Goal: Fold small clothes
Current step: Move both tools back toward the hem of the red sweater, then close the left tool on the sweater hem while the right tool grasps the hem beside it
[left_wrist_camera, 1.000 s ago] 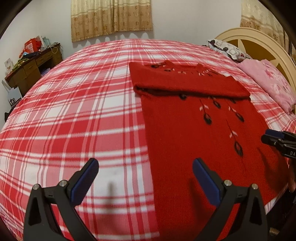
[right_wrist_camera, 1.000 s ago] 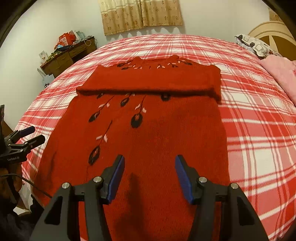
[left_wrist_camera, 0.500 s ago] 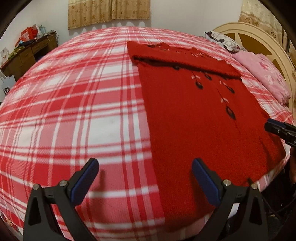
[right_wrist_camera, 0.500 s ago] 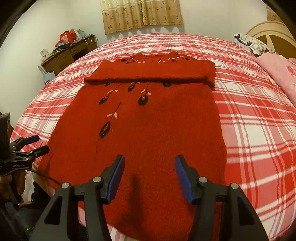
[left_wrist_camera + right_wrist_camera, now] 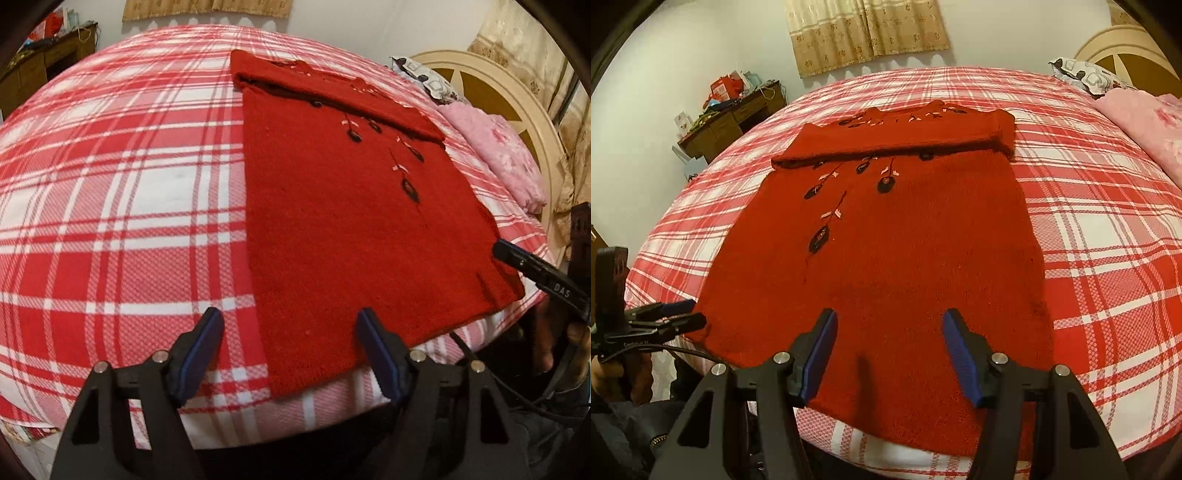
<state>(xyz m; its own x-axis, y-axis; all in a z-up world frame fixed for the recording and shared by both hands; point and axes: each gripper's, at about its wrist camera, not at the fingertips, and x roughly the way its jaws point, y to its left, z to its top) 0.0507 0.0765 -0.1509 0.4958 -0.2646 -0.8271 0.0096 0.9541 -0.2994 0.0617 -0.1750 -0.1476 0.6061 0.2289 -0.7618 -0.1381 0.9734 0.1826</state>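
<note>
Red knit fills most of what we see: the sweater point(image 5: 343, 221) point(image 5: 886, 258) lies flat on the plaid bed cover point(image 5: 110, 184) point(image 5: 1108, 240), its far end folded over into a band across the width, with dark flower and stem embroidery trailing down one side. Its near hem reaches the near edge of the bed. Our left gripper point(image 5: 290, 350) hovers at the hem's left corner with its blue-padded fingers point(image 5: 201, 347) spread wide, one over the plaid and the other over the knit, holding nothing. Our right gripper point(image 5: 888, 354) hangs above the hem, fingers point(image 5: 960, 354) likewise wide apart and empty. In the right wrist view the left gripper point(image 5: 679, 314) shows at the left, just beside the sweater's near left corner. In the left wrist view the right gripper's dark tip point(image 5: 513, 254) sits close to the hem's right corner; we cannot tell whether it touches the knit. A pink pillow point(image 5: 498, 155) point(image 5: 1145, 122) lies by the cream headboard point(image 5: 498, 92), a cluttered wooden desk point(image 5: 731, 122) stands against the wall beyond the bed, and a beige curtain point(image 5: 868, 33) hangs above.
</note>
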